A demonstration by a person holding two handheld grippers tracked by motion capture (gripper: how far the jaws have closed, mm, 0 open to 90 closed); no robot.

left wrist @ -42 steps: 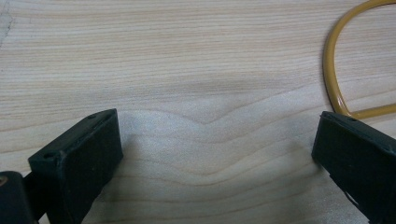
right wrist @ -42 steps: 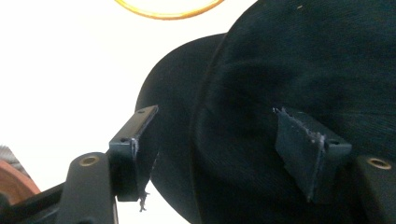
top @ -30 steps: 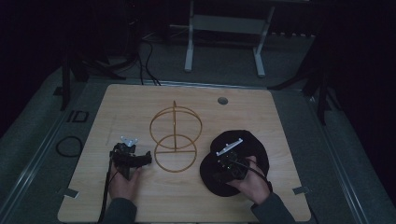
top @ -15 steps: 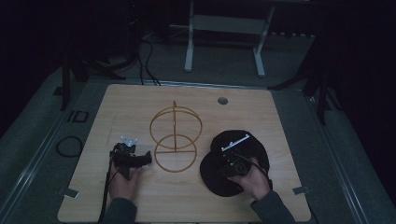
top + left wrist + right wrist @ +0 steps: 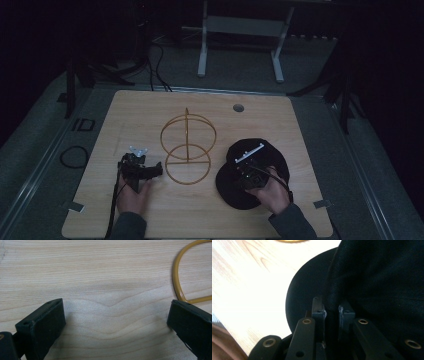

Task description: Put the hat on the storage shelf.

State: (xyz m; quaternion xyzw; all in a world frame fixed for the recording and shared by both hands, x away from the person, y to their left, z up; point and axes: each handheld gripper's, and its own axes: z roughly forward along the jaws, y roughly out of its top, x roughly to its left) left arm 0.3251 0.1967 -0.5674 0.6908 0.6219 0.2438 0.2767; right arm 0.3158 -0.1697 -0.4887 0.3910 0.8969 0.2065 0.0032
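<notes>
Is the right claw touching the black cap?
Touching. The right gripper view shows the right claw with its jaws pinched on a fold of the black cap, fabric between them.

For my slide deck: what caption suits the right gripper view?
Right gripper with jaws pinched on a fold of the black cap, above the wooden table.

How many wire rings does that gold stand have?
2 visible: an upright ring standing mid-table on the post, and a flat base ring lying on the wood below it, beside the open left gripper. Thin crossbars may hide others.
</notes>
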